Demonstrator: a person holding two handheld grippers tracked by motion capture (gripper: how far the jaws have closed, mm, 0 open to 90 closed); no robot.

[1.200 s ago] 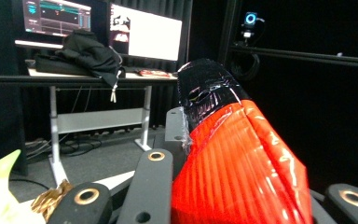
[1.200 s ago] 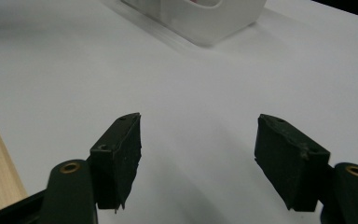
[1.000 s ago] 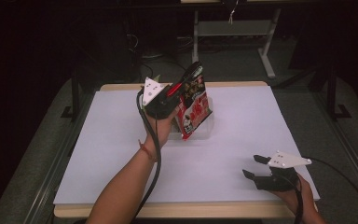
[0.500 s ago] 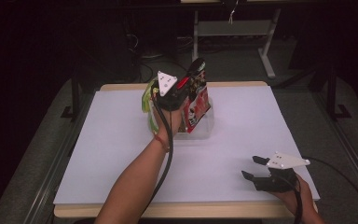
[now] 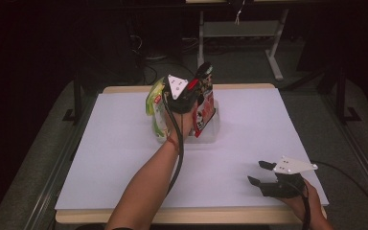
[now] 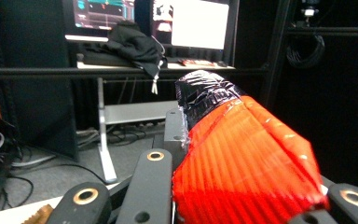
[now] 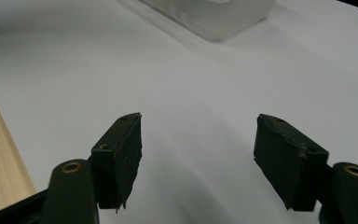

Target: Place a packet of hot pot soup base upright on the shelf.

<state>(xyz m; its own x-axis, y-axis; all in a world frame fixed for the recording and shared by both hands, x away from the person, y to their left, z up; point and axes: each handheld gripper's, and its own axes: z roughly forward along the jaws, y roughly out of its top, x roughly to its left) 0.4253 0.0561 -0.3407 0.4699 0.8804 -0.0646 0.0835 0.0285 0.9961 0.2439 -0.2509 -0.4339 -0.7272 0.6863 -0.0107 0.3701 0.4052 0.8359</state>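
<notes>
My left gripper (image 5: 195,89) is shut on a red snack bag (image 5: 205,106) with a black top, holding it upright over a clear plastic bin (image 5: 216,128) at the back middle of the white table. In the left gripper view the red bag (image 6: 247,158) bulges between the jaws of my left gripper (image 6: 249,196). A green bag (image 5: 155,111) stands just left of it at the bin. My right gripper (image 5: 261,173) rests open near the front right edge, and in its own view my right gripper (image 7: 198,158) has nothing but bare table between its jaws.
The white table top (image 5: 100,158) has a wooden rim (image 5: 191,216) along its front. The clear bin's corner (image 7: 214,14) lies far ahead in the right gripper view. Beyond the table are a metal desk frame (image 5: 239,28), cables and monitors (image 6: 191,23).
My left hand has carried the red bag to the right and slightly down, uncovering the green bag at its left. My right gripper has stayed in place, open.
</notes>
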